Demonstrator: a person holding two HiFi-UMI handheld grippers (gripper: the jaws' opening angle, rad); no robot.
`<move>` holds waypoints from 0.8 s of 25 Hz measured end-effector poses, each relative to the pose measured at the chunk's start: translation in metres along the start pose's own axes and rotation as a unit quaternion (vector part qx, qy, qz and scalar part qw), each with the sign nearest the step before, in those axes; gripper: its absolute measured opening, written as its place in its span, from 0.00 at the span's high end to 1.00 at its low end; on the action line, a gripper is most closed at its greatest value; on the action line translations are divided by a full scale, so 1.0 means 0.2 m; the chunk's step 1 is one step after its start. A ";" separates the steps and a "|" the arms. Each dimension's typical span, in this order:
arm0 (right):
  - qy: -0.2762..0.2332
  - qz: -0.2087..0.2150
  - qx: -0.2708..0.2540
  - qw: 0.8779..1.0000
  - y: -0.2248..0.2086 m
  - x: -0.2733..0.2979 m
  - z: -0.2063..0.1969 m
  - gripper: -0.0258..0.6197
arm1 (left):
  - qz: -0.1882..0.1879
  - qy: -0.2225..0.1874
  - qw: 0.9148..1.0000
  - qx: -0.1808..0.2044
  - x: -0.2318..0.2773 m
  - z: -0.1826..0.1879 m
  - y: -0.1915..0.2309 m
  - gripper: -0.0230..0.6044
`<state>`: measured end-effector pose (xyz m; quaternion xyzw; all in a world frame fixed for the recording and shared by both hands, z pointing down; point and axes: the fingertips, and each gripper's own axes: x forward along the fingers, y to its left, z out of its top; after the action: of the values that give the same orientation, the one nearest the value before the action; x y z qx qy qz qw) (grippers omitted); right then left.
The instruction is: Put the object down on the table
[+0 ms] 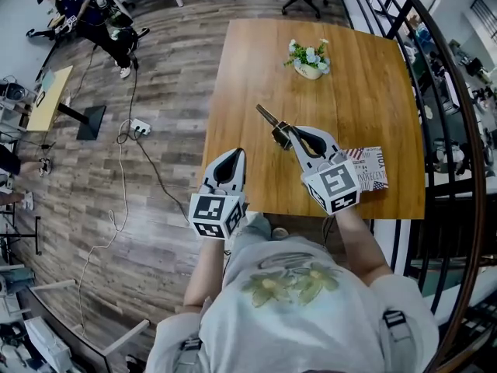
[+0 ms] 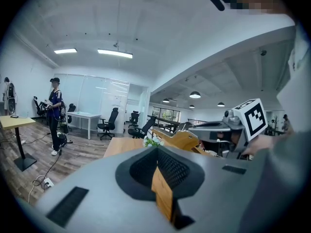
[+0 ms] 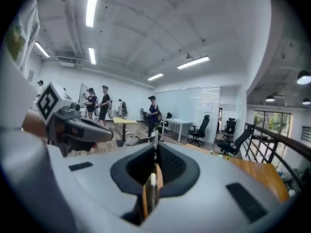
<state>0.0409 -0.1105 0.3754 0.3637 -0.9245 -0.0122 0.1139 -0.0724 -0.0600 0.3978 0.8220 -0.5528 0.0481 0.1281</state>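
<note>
My right gripper [image 1: 290,136] is shut on a slim dark tool [image 1: 269,119] with a pale metal end. The tool sticks out past the fingertips toward the far left and hangs a little above the wooden table [image 1: 365,92]. In the right gripper view the tool's thin edge [image 3: 150,191] is pinched between the closed jaws of the right gripper [image 3: 155,154]. My left gripper [image 1: 236,157] hovers over the table's near left corner, jaws together with nothing in them. In the left gripper view, the left gripper [image 2: 157,152] shows only table wood through the slit below its tips.
A small pot of white flowers [image 1: 310,59] stands on the far middle of the table. A printed booklet [image 1: 371,168] lies at the near right edge, beside my right gripper. Black railings [image 1: 443,92] run along the right. Cables and a power strip [image 1: 140,127] lie on the floor to the left.
</note>
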 end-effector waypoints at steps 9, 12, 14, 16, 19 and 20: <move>0.000 -0.008 -0.005 1.000 -0.07 0.18 0.00 0.95 | -0.006 0.004 1.000 0.004 0.12 0.02 0.15 0.94; 0.004 -0.009 -0.007 1.000 -0.09 0.25 -0.01 0.95 | -0.010 0.003 1.000 0.005 0.18 0.03 0.20 0.94; 0.007 -0.011 -0.008 1.000 -0.12 0.28 -0.01 0.95 | -0.014 0.004 1.000 0.005 0.22 0.04 0.22 0.94; 0.011 -0.012 -0.011 1.000 -0.13 0.31 -0.03 0.95 | -0.019 0.006 1.000 0.005 0.26 0.04 0.23 0.94; 0.017 -0.012 -0.016 1.000 -0.15 0.35 -0.05 0.95 | -0.024 0.012 1.000 -0.001 0.31 0.02 0.25 0.94; 0.020 -0.012 -0.017 1.000 -0.16 0.36 -0.06 0.94 | -0.026 0.013 1.000 -0.001 0.32 0.02 0.26 0.94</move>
<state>0.0133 -0.1814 0.3982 0.3730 -0.9172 -0.0215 0.1385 -0.0956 -0.1368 0.4171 0.8351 -0.5300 0.0549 0.1369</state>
